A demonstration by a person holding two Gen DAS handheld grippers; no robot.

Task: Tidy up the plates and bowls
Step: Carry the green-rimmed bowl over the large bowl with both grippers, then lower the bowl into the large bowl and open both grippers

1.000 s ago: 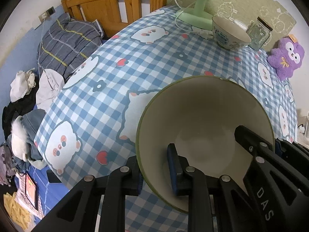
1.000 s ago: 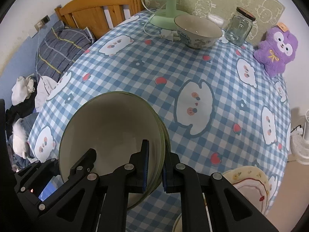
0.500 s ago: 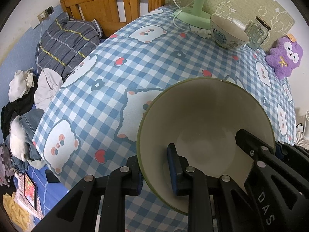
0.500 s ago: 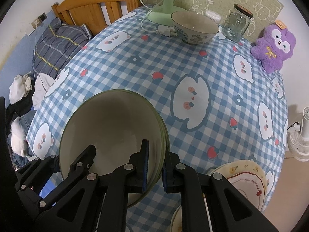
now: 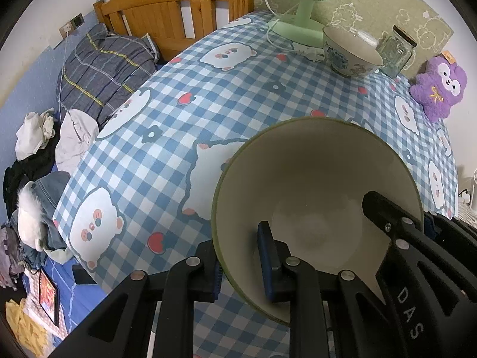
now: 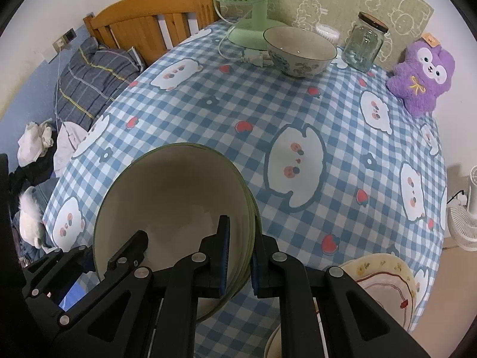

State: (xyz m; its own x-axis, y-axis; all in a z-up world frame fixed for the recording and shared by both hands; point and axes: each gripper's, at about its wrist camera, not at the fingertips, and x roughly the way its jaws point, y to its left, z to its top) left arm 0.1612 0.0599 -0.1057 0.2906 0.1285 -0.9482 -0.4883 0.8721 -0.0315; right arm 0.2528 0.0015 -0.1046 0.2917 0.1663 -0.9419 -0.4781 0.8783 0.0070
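— Gripping from both sides, are they?

— Yes. The left gripper has its jaws narrowed on the near-left rim of the green-rimmed bowl, one pad outside the wall, one inside. The right gripper pinches the opposite rim the same way; in its view, more than one green edge shows at that rim, so it may be a nested stack, though I cannot tell how many.

— Where is that bowl?

— Over the near part of the tabletop, which wears a blue checked cloth with bear and strawberry prints. Whether it rests on the cloth or hangs just above it, I cannot tell.

— What else is out?

— A floral bowl stands upright at the far end, well apart from the held one, just beside the base of a green fan, with a white plug lying next to it. A glass jar stands to its right, and a purple plush toy sits further right. At the near right edge lies a scalloped plate with a red line and small flowers.

— Beyond the table?

— A wooden bed frame with a striped quilt.
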